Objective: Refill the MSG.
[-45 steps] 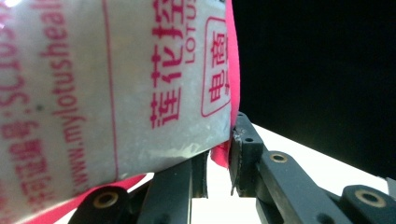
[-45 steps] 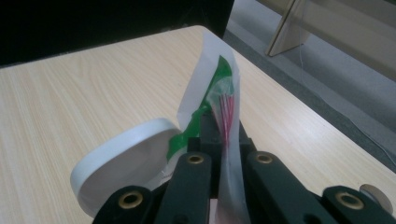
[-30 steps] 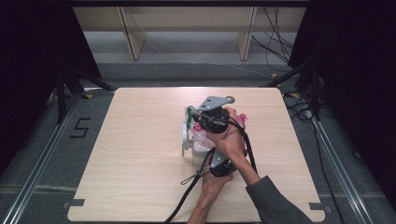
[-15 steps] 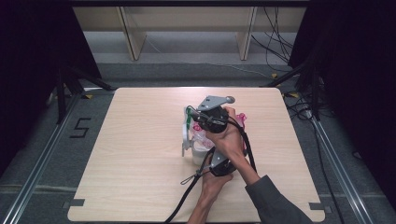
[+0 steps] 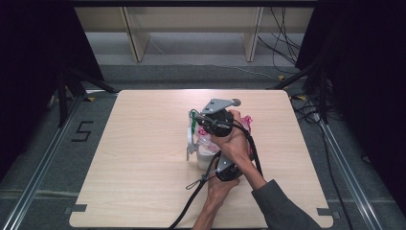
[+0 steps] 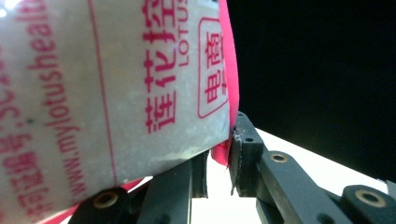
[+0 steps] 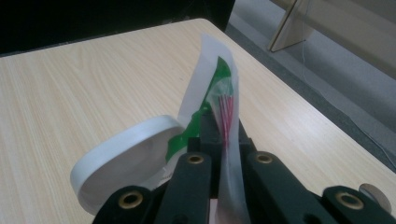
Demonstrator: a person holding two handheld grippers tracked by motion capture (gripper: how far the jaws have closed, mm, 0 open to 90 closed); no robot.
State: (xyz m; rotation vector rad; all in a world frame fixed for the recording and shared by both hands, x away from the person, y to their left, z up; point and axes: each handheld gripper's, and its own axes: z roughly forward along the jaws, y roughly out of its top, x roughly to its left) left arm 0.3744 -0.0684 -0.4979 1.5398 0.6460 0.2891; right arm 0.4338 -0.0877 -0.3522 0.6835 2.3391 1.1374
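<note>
Now plastic bag [image 7: 219, 98] pinched between right tongs [image 7: 223, 140], above bowl [image 7: 121, 161].

Nothing has shifted — both grippers [image 5: 210, 125] and the printed bag [image 6: 112, 84] sit as before.

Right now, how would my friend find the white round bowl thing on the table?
Look at the wooden table, near its middle where the two hands meet. The white bowl sits just left of the hands, under the right gripper, which pinches a clear packet. It is the plain round thing there; the bag beside it has pink print.
</note>
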